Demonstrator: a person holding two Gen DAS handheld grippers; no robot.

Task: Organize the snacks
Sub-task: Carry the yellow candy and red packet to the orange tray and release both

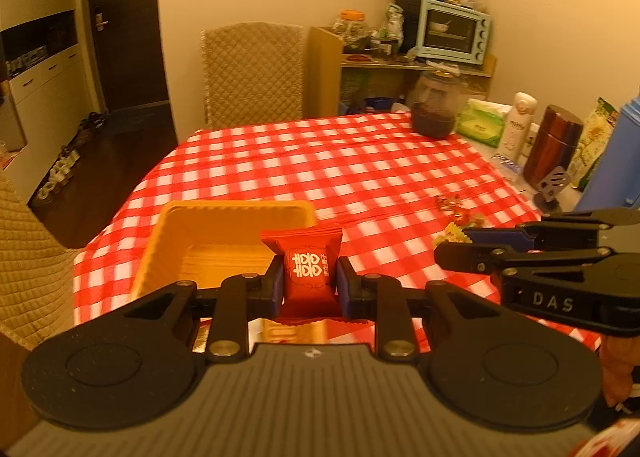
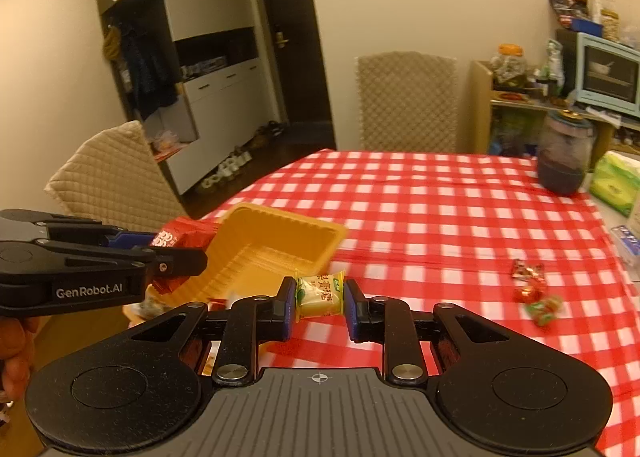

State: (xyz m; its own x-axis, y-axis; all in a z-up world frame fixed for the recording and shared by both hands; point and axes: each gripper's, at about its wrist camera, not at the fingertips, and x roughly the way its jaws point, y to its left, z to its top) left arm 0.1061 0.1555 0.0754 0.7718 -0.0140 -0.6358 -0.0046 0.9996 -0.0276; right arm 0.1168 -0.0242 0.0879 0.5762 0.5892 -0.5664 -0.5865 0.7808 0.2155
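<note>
A red packet (image 1: 310,271) with white characters stands upright at the lower middle of the left wrist view, clamped between the blue pads of the left gripper (image 1: 310,283), whose jaws are closed on it. Just behind it, in the middle left of that frame, sits an orange tray (image 1: 228,217) on the red-checked counter (image 1: 360,169). In the right wrist view the right gripper (image 2: 318,303) pinches a yellow candy (image 2: 320,295) at the lower middle, jaws closed on its wrapper ends, held just right of the tray's near corner. The left gripper enters that frame from the left edge with the red packet over the tray's left rim; whether packet and rim touch is hard to tell from here. A few loose candies (image 2: 536,293) lie on the cloth at the right of that frame, well apart from the tray. Toward the upper right stand a dark jar (image 1: 436,105), a green tissue pack (image 1: 482,127), a white bottle (image 1: 518,121) and a brown flask (image 1: 552,145). Beyond the counter, a quilted chair (image 1: 252,73) and a blue oven (image 1: 454,31) on a shelf.
</note>
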